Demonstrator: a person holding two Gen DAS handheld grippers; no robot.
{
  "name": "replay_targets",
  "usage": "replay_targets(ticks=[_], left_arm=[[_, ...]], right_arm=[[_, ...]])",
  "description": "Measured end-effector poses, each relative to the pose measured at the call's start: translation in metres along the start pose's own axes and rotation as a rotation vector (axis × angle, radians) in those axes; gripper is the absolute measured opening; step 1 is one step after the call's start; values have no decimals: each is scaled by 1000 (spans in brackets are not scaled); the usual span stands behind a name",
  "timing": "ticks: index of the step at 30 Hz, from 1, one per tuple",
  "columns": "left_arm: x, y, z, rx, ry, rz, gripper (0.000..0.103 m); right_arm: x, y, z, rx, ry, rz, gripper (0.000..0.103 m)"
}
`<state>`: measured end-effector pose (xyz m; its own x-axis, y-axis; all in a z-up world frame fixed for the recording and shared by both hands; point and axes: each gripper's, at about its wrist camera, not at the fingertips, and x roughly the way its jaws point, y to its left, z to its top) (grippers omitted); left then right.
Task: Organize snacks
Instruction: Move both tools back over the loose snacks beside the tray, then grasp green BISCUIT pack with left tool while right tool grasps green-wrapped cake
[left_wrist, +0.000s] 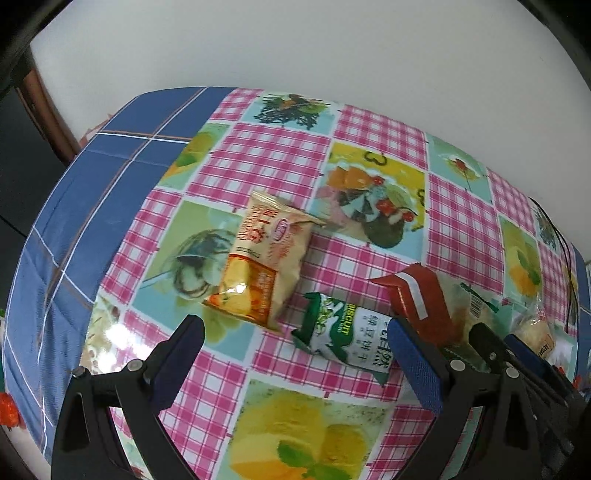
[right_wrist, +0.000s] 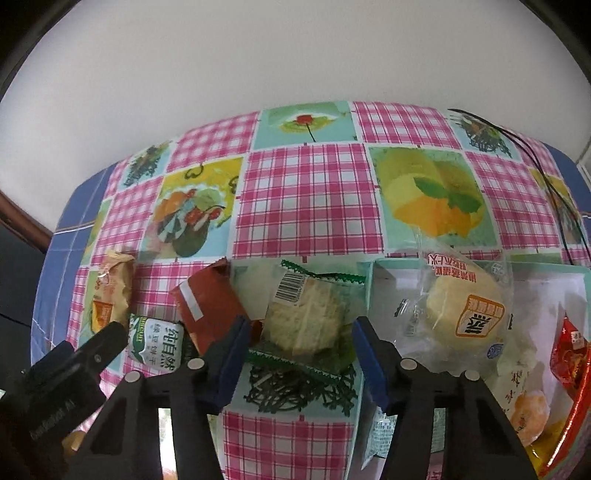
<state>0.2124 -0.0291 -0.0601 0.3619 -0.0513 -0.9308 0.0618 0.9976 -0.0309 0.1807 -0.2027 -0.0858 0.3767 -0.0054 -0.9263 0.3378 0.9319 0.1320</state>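
Note:
Several snack packets lie on the checked tablecloth. In the left wrist view a beige and orange packet (left_wrist: 264, 264) lies ahead, with a green and white biscuit packet (left_wrist: 347, 336) and a red packet (left_wrist: 417, 295) to the right. My left gripper (left_wrist: 295, 352) is open and empty, above the cloth near the biscuit packet. In the right wrist view my right gripper (right_wrist: 299, 354) is open, its pads on either side of a green-edged cake packet (right_wrist: 310, 317). The red packet (right_wrist: 207, 302) and biscuit packet (right_wrist: 157, 341) lie left of it.
A pale box (right_wrist: 388, 273) at the right holds a clear-wrapped bun (right_wrist: 465, 306) and other snacks, with a red wrapper (right_wrist: 569, 350) at the far right. A black cable (right_wrist: 546, 177) runs along the right edge. A white wall stands behind the table.

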Motion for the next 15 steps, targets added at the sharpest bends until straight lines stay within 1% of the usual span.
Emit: replay_targets(ticks=[4,9,10,11,12,15], left_arm=[[0,-2,1,12,-4,-19,99],[-3,-7,2,28,-12,-47,99],[-4,-9,2,39,-15,-52,97],[-5,-11,2,46,-17,-52,92],[-5,-12,2,52,-17,-54,90],[-2,-12,2,49,-6,-72,90]], right_arm=[[8,2,6,10,46,-32,58],[16,4,10,6,75,-57,57],[17,4,11,7,80,-56,57],[19,5,11,8,84,-53,57],[20,6,12,4,84,-54,56],[19,6,12,-1,83,-58,55]])
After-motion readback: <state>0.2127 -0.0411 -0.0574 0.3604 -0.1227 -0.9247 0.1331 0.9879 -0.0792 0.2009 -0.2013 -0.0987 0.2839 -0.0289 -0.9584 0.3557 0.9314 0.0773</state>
